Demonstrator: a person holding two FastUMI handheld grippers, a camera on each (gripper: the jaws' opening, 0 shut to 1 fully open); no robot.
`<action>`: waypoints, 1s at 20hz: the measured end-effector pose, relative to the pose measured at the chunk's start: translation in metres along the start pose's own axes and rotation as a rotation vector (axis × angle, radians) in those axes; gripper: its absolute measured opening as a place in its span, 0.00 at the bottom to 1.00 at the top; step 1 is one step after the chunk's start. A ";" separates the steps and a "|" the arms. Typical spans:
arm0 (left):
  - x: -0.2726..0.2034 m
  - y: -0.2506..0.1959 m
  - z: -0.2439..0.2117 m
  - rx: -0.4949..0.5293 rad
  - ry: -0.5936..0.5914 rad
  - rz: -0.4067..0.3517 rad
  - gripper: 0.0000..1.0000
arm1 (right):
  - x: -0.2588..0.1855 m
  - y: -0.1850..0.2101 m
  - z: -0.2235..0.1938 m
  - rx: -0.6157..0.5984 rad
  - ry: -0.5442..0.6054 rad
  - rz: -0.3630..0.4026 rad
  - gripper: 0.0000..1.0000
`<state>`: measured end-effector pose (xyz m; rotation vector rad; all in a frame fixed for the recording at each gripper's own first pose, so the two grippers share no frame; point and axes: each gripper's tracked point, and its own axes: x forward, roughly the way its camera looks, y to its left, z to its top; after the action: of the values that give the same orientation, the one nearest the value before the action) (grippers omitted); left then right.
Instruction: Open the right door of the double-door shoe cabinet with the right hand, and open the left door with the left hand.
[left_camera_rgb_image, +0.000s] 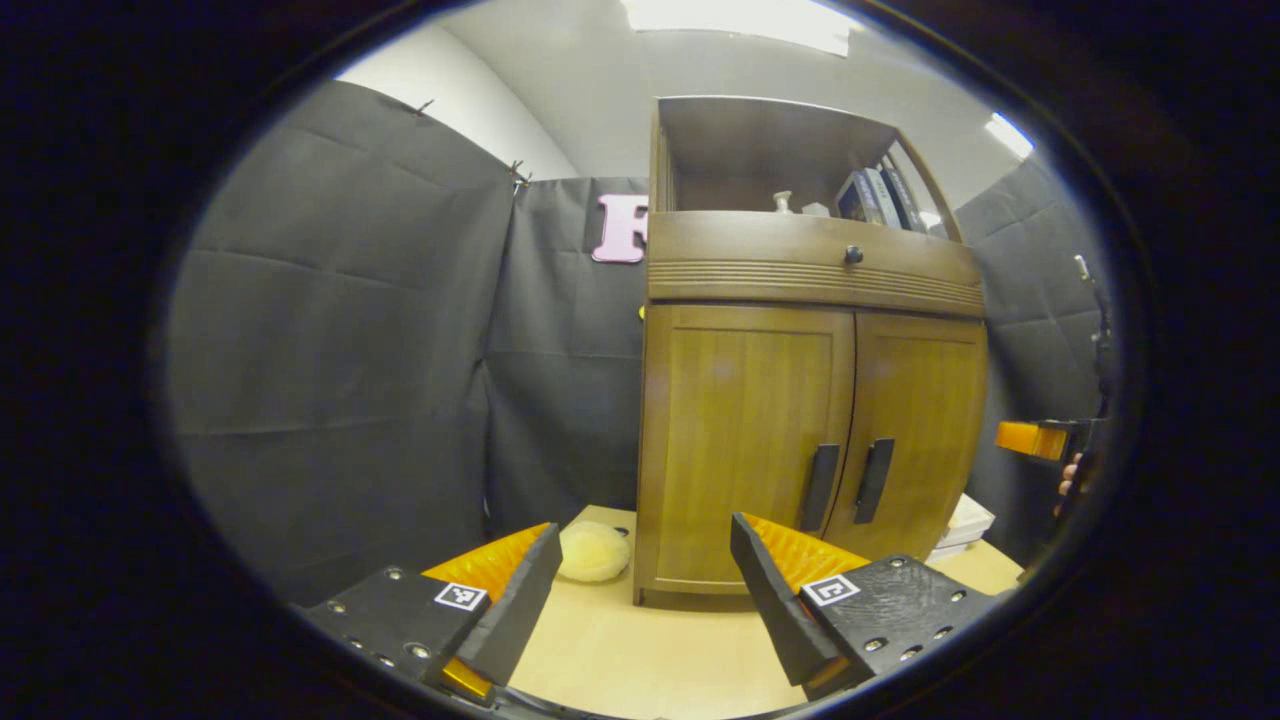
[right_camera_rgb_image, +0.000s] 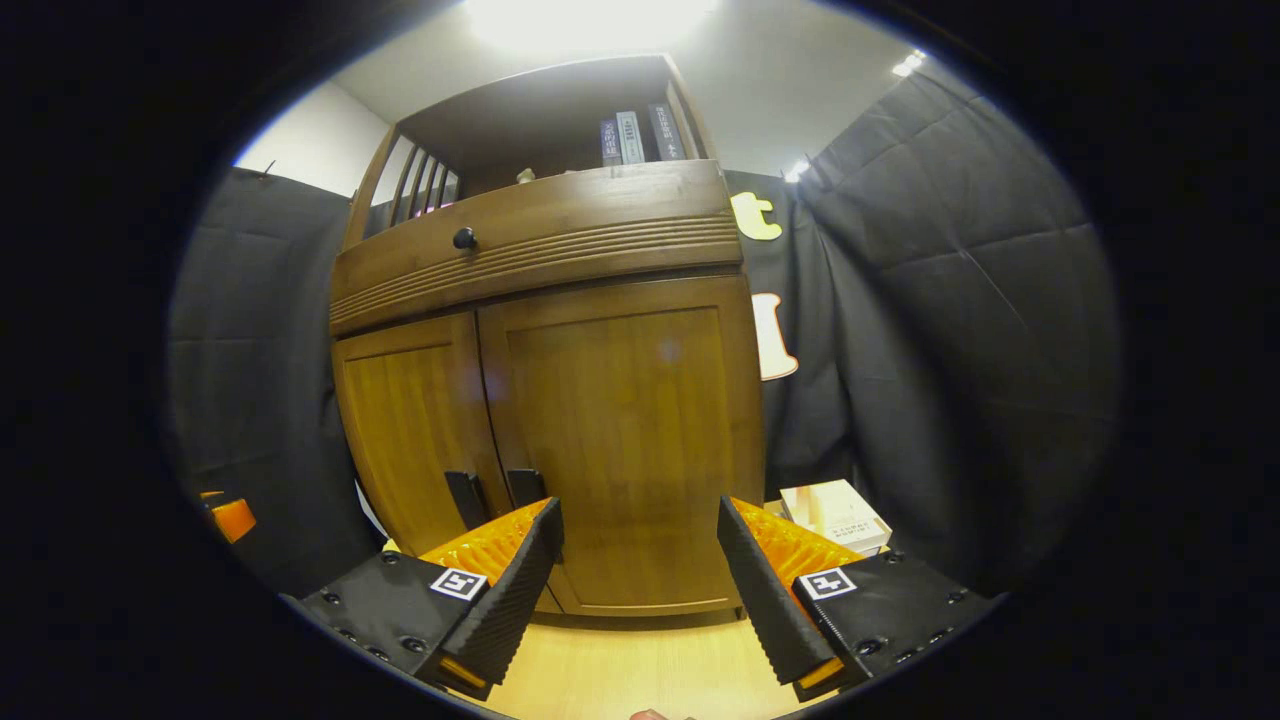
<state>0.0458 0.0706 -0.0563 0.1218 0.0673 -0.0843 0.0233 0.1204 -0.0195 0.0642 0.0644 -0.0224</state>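
Both doors of the shoe cabinet (left_camera_rgb_image: 810, 400) stand closed ahead of me on the table (left_camera_rgb_image: 640, 650), dark handles (left_camera_rgb_image: 845, 483) side by side at the middle seam. My left gripper (left_camera_rgb_image: 640, 575) and right gripper (right_camera_rgb_image: 640, 560) hang spread wide, grasping nothing, apart from the cabinet.

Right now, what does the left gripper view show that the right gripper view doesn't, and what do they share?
Left gripper view alone: a round cream puff on the table beside the cabinet, and a small bottle on the open shelf. Right gripper view alone: a white box beside the cabinet. Both: the closed left door and right door, dark handles, drawer knob, books.
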 end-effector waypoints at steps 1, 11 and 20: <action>0.001 0.003 -0.001 -0.006 0.005 -0.007 1.00 | 0.002 0.005 0.001 -0.008 0.001 0.001 0.98; 0.010 0.011 -0.034 -0.006 0.049 -0.056 1.00 | 0.048 0.069 -0.016 0.003 0.026 0.064 0.96; 0.015 0.019 -0.070 -0.008 0.125 -0.062 1.00 | 0.108 0.087 -0.045 0.004 0.092 0.030 0.98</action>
<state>0.0580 0.0971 -0.1246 0.1173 0.1962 -0.1384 0.1299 0.2081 -0.0656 0.0704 0.1548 0.0100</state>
